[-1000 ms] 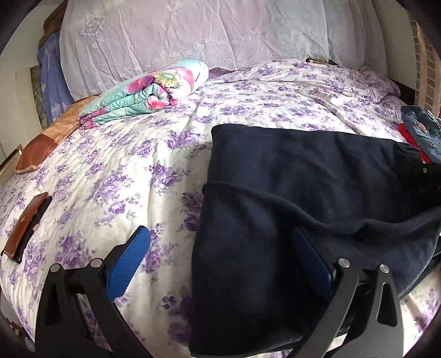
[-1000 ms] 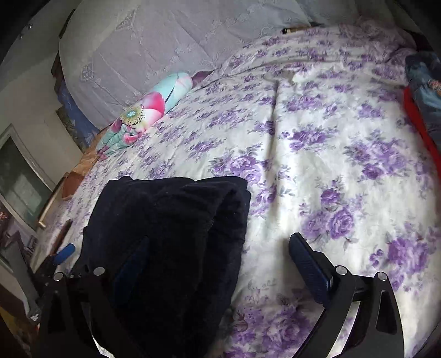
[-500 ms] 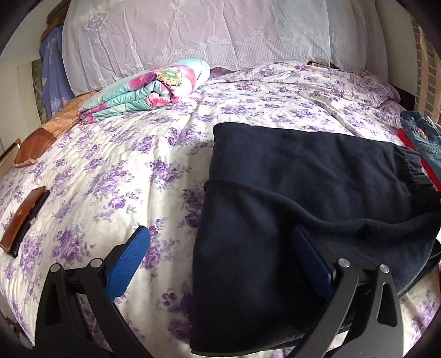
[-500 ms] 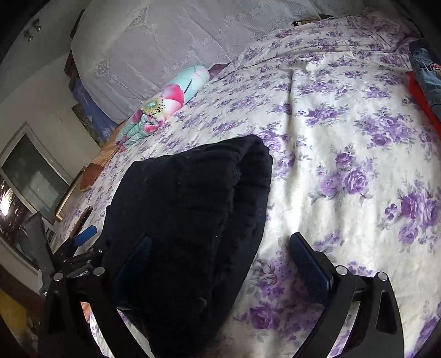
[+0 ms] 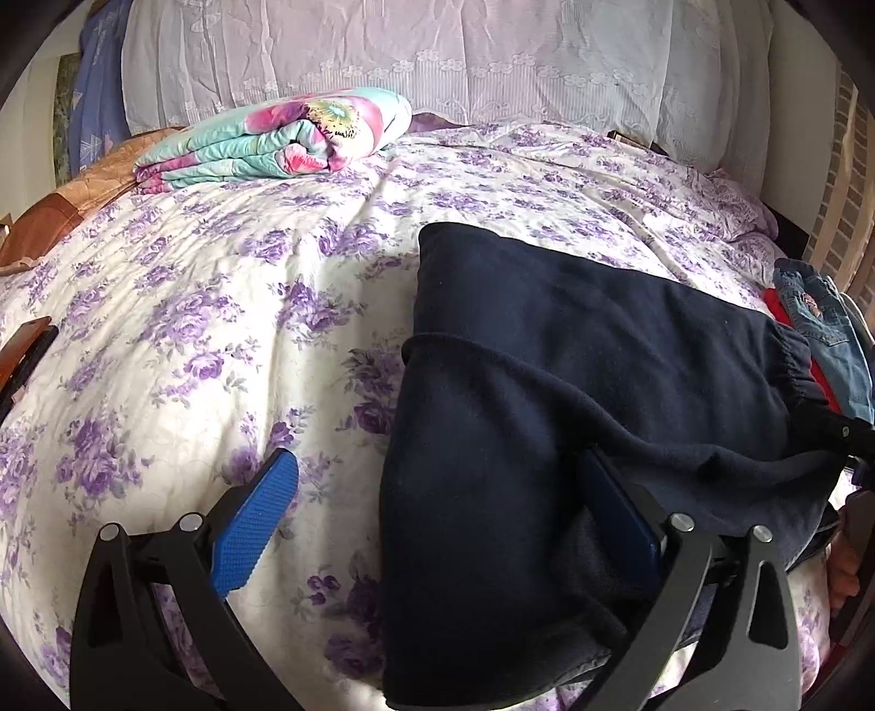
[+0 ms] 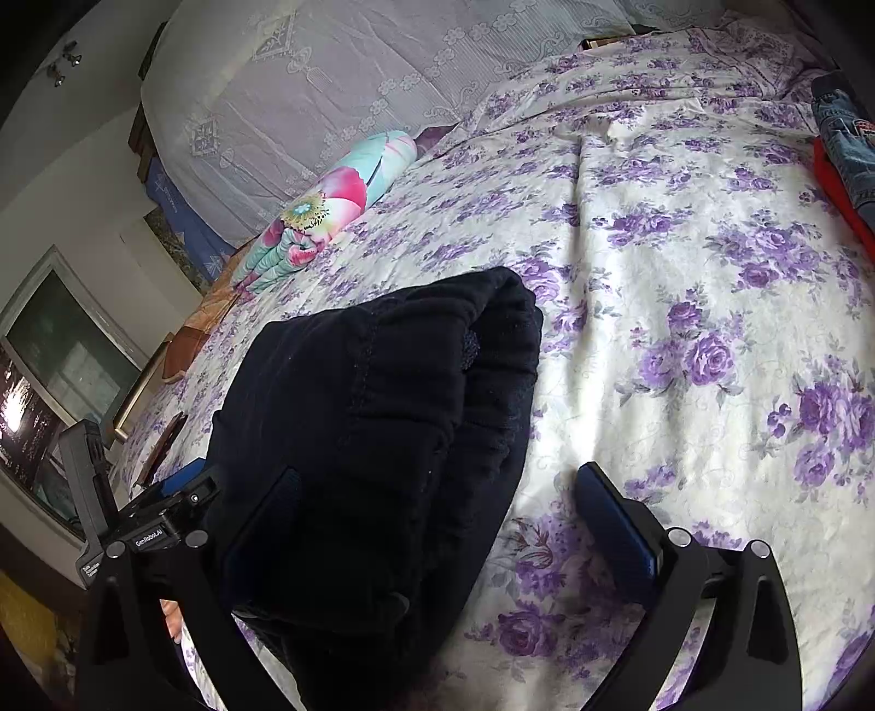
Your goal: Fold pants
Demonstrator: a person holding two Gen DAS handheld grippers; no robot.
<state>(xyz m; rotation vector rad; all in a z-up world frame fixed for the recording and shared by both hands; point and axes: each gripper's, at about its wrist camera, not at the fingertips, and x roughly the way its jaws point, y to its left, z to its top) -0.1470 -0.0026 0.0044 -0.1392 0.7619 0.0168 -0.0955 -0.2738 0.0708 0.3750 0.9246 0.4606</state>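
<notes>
1. Since a second ago the right gripper (image 6: 437,525) has lifted its end of the dark pants (image 5: 574,383), so the bunched waistband now stands higher off the bedspread (image 5: 219,306) and the other gripper's body shows at the left edge of the right wrist view
2. Right gripper's fingers are spread wide; the left finger (image 6: 262,525) is draped under dark fabric, the right finger (image 6: 612,525) is bare over the bedspread (whether anything is truly pinched I cannot tell)
3. Left gripper (image 5: 437,525) is likewise spread wide: its left finger (image 5: 257,525) hangs free over the bedspread, its right finger (image 5: 618,519) is tucked under a fold of the pants
4. Pants lie folded across the bedspread, near edge raised onto both grippers
5. Beyond the pants, a rolled floral blanket (image 5: 284,142) rests near the lace-covered headboard (image 5: 437,49)
6. Just right of the pants lies a denim garment (image 5: 820,328) on something red
</notes>
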